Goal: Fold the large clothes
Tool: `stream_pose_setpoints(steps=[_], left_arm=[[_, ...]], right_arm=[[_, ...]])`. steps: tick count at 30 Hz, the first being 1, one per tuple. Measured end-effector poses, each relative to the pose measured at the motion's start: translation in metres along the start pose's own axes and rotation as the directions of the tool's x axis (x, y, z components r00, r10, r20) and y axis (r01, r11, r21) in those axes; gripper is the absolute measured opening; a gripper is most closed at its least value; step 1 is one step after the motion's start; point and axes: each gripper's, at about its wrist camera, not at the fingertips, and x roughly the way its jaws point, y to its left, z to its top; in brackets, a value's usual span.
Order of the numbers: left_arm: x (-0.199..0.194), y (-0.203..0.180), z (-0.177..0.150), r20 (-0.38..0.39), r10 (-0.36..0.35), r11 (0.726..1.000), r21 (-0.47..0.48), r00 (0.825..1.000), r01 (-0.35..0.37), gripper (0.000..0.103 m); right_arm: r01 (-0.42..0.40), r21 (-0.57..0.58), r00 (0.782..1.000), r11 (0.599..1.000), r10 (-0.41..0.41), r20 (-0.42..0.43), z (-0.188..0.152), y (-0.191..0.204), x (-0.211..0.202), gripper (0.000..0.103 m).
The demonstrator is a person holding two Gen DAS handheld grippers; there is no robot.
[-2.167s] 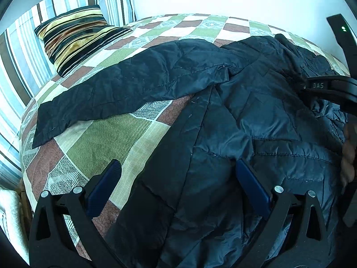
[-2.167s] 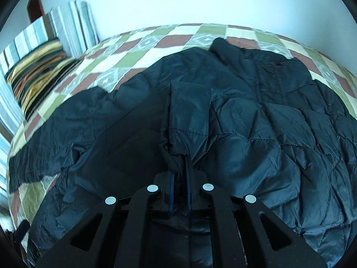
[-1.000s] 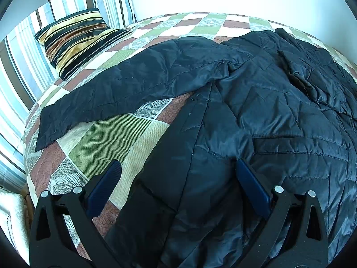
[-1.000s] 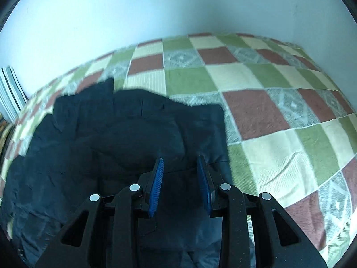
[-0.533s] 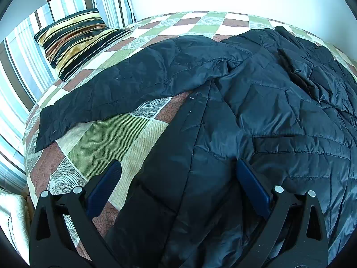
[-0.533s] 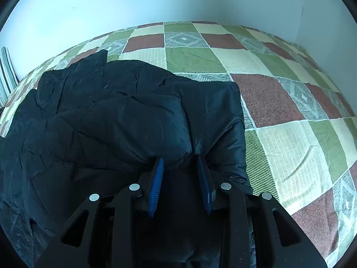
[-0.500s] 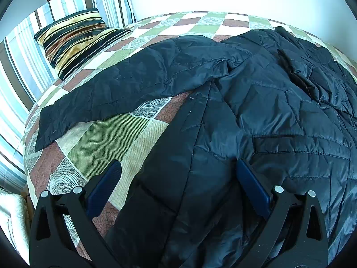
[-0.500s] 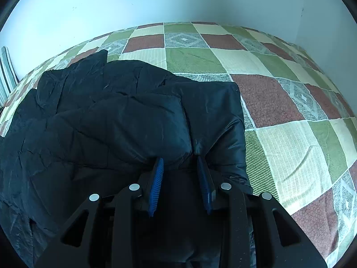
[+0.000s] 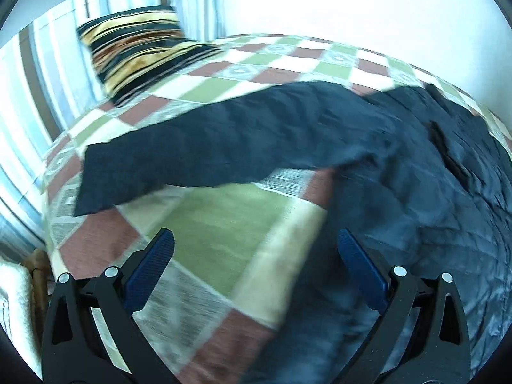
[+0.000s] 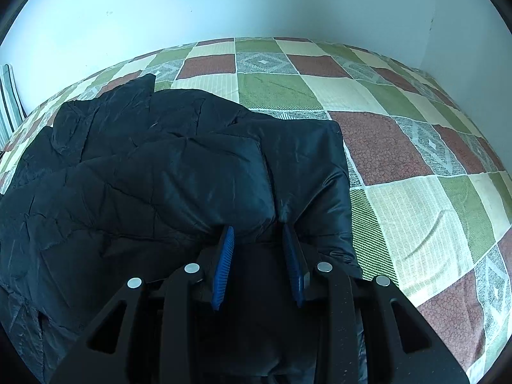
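A large dark navy quilted jacket [image 9: 432, 192] lies spread on a bed with a checked green, brown and cream cover [image 9: 224, 220]. One sleeve [image 9: 208, 150] stretches out to the left over the cover. My left gripper [image 9: 256, 243] is wide open and empty, above the cover by the jacket's left edge. In the right wrist view the jacket [image 10: 160, 176] has its right side folded over the body. My right gripper [image 10: 257, 236] is partly open over the folded fabric and holds nothing.
A striped yellow and black pillow [image 9: 144, 48] leans on a striped headboard [image 9: 41, 89] at the far left. A white wall [image 10: 256, 6] borders the bed at the back. Bare bed cover [image 10: 432, 176] lies to the right of the jacket.
My left gripper has swung left toward the outstretched sleeve, and its view is blurred by motion. My right gripper has stayed in place; it let go of the fabric over a second ago.
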Motion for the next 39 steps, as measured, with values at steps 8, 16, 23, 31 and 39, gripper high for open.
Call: stream_pose_setpoints(steps=[8,16,23,31,39], left_arm=[[0.021,0.082,0.013,-0.024,0.158,0.979,-0.124,0.987,-0.160,0.101],[0.030,0.151,0.017,-0.051,0.246,0.939,-0.234,0.968,-0.251,0.101],[0.041,0.193,0.023,-0.070,0.229,0.915,-0.326,0.971,-0.240,0.101],[0.077,0.209,0.029,-0.082,0.057,0.930,-0.358,0.995,-0.083,0.101],[0.095,0.214,0.031,-0.076,-0.008,0.942,-0.334,0.997,-0.018,0.101]], right_arm=[[0.018,-0.015,1.000,1.000,-0.018,0.014,0.000,0.004,-0.002,0.036],[0.055,-0.048,0.997,0.997,-0.052,0.065,-0.001,0.012,-0.012,0.061],[0.084,-0.029,0.993,0.996,-0.081,0.088,-0.001,0.009,-0.017,0.082],[0.099,-0.026,0.993,0.995,-0.097,0.072,-0.003,0.009,-0.012,0.086],[0.101,-0.028,0.993,0.995,-0.099,0.062,-0.005,0.009,-0.008,0.087]])
